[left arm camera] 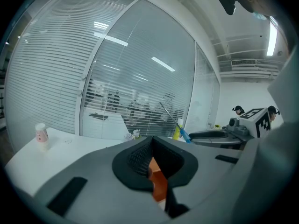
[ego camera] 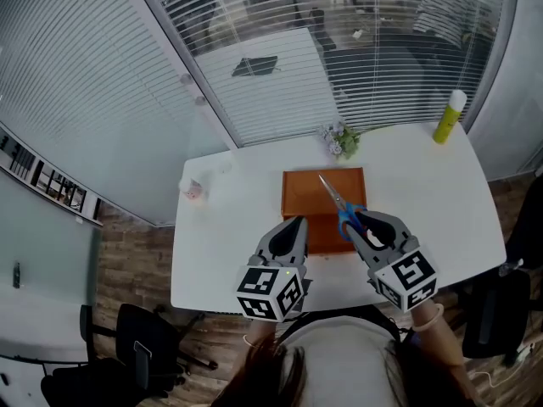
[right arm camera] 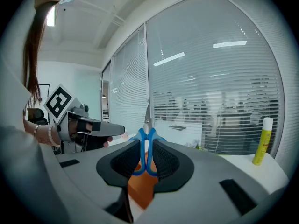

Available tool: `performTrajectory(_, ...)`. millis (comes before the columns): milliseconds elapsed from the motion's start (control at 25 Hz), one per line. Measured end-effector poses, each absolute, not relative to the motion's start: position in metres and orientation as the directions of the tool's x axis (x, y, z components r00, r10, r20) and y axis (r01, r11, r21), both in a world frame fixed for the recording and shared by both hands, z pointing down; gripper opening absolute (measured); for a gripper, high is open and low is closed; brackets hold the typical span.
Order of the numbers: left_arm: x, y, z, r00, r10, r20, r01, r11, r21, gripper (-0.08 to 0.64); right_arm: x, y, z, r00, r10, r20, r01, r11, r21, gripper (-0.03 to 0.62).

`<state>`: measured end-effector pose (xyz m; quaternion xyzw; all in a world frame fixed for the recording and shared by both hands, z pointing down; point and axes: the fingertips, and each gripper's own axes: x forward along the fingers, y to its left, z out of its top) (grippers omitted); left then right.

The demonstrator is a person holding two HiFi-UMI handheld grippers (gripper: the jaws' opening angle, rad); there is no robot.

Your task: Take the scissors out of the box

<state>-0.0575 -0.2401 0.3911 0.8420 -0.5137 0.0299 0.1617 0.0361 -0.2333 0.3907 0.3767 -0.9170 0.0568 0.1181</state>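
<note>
Between the ribbed black pads of the right gripper (right arm camera: 147, 148) sit the blue plastic handle loops of the scissors (right arm camera: 146, 125). The fingers are clenched on the loops from both sides. The two slim steel blades lie closed together and rise past the fingertips into the air as one narrow point. From the head view the scissors (ego camera: 333, 195) slant up and away from the right gripper (ego camera: 361, 224), with the blade tip out ahead of the fingertips.

Below and just ahead of those fingers lies the box (ego camera: 310, 195), a flat rectangle of smooth orange-brown. Its surface shows as an orange wedge (right arm camera: 140, 190) in the gap under the pads. The scissors are held off it.

Beside it, the left gripper (ego camera: 295, 225) has its grey, wedge-shaped fingers closed tip to tip with nothing between them. In the left gripper view the mesh-textured pads (left arm camera: 140, 157) meet at the front of the left gripper (left arm camera: 152, 146), and the box (left arm camera: 159, 183) shows orange through the slit beneath.

Both grippers hang over a smooth white worktop (ego camera: 229, 253) with rounded corners. Far ahead of the fingertips lies a small sprig of pale flowers (ego camera: 339, 140). Out beyond the right fingers stands a yellow cylindrical tube with a white cap (ego camera: 449, 117), and out beyond the left fingers a small pink and white cup (ego camera: 193, 190).
</note>
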Motion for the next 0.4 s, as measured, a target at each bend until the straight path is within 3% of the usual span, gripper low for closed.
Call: performTrajectory(400, -0.0582, -0.2398, 0.3899, 0.465, -0.859, 0.217, -0.879, -0.417, 0.234, 0.02, 0.0349, -0.2339, 0.3913, -0.693, -0.673, 0.258, -0.698, 0.716, -0.004, 0.11)
